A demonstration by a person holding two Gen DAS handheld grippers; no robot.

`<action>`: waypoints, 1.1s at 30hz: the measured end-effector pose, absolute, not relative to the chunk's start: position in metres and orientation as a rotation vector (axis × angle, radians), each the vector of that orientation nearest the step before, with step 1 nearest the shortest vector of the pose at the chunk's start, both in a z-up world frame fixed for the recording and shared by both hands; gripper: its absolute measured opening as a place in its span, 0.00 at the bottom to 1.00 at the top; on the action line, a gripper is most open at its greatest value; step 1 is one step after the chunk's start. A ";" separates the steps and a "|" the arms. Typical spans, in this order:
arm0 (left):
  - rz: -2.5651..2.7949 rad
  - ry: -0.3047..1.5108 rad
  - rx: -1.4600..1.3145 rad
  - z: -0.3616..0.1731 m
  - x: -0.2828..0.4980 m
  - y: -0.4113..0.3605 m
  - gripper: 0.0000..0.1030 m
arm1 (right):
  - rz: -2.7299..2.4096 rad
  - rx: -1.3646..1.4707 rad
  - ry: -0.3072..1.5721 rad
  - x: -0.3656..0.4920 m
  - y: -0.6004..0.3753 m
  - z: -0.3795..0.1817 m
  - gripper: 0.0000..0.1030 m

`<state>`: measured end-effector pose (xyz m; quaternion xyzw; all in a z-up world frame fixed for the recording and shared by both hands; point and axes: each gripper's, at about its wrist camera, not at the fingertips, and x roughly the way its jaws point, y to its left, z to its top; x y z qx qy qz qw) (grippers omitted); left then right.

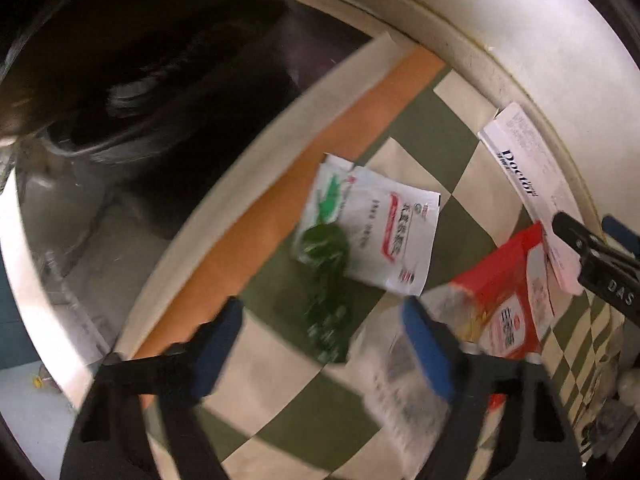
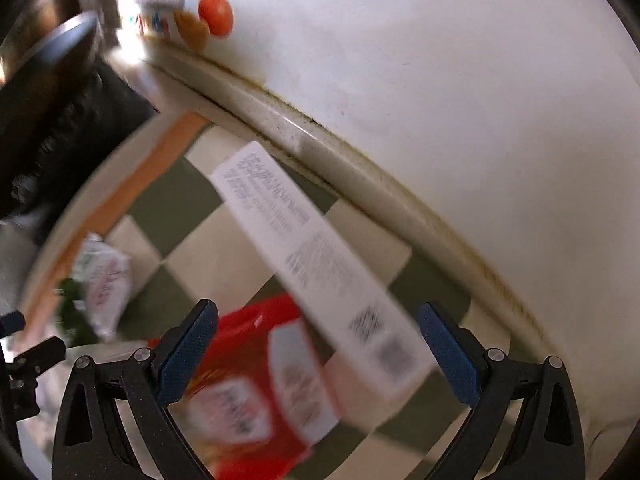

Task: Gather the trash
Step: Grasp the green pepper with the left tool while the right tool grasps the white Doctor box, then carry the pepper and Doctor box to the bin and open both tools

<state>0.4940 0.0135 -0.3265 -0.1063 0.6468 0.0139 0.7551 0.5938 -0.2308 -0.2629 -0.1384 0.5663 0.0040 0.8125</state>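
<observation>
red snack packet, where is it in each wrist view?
Left wrist: the red snack packet is right of centre, lying on the checkered cloth just past the left gripper's right finger.
Right wrist: red snack packet is at bottom centre, between the open right gripper's fingers.
Shared landmark: the long white box lying beside the packet, nearer the wall.

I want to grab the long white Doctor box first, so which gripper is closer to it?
Right. The right gripper hangs open over the white Doctor box, its near end between the fingers. The left gripper, also open, sits off beside it, above the green wrapper.
</observation>
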 end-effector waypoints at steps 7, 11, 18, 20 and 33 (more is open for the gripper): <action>0.048 1.387 -0.182 -0.329 0.501 0.006 0.12 | 0.072 -0.362 1.236 0.615 -0.227 -0.295 0.65; 0.052 1.335 -0.167 -0.306 0.494 0.009 0.11 | 0.075 -0.318 1.154 0.605 -0.235 -0.272 0.54; 0.021 1.192 -0.165 -0.234 0.446 0.024 0.11 | 0.072 -0.225 0.998 0.561 -0.239 -0.183 0.52; 0.016 1.156 -0.170 -0.217 0.431 0.030 0.11 | 0.094 -0.185 0.982 0.546 -0.236 -0.163 0.51; 0.189 1.069 -0.284 -0.195 0.292 0.183 0.11 | 0.396 -0.020 1.049 0.384 -0.050 -0.154 0.51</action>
